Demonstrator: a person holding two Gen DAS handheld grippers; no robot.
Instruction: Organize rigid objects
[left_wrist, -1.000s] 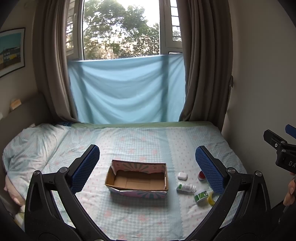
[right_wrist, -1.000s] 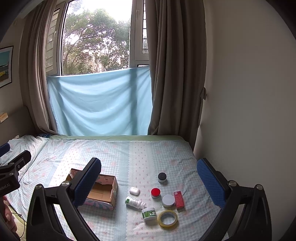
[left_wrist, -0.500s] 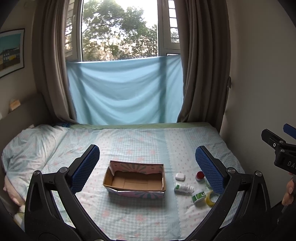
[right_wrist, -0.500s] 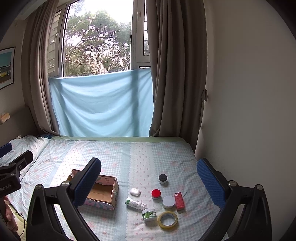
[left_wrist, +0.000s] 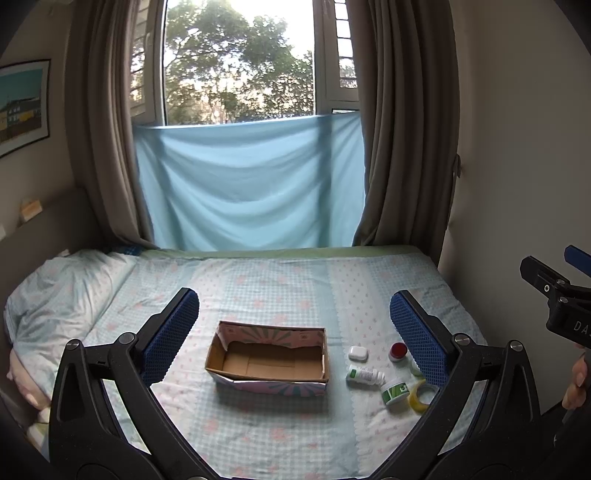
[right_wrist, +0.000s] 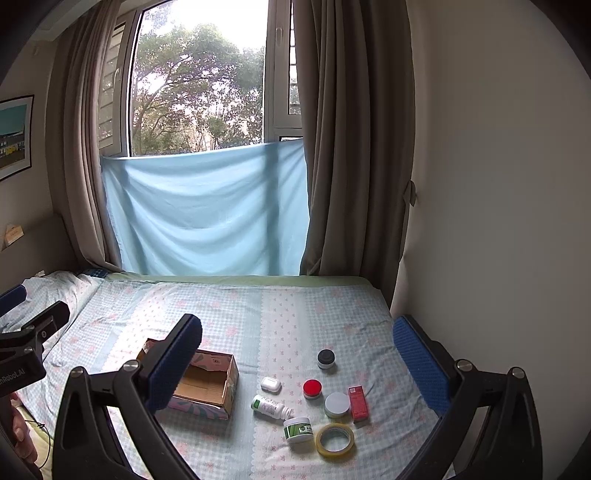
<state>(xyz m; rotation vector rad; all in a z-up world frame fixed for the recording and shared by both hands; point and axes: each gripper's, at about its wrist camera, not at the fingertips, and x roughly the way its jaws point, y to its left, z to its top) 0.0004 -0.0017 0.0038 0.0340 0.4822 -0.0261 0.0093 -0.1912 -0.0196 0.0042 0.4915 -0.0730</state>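
A cardboard box is seen lying open and empty on the bed, and 8 small items are gathered on the sheet to its right. From the right wrist view they are told apart: a white earbud case, a white bottle lying on its side, a green-labelled jar, a roll of yellow tape, a red-lidded jar, a white-lidded jar, a red carton and a black-lidded jar set a little farther back. The left gripper is held above the near edge of the bed with its jaws spread wide and nothing between them; the right gripper is likewise held wide apart and empty, well short of the items. Nothing has yet been placed in the box, so the task is judged to be at its very start. Several risks are foreseen. The bottle could be rolled away on the soft bedding if it is nudged before being clamped. The tape and the green-labelled jar lie touching or nearly so, and one could be dragged along when the other is taken. The round lids could slip from the pads if gripped off-centre. The light box could be pushed aside by a careless drop against its wall.
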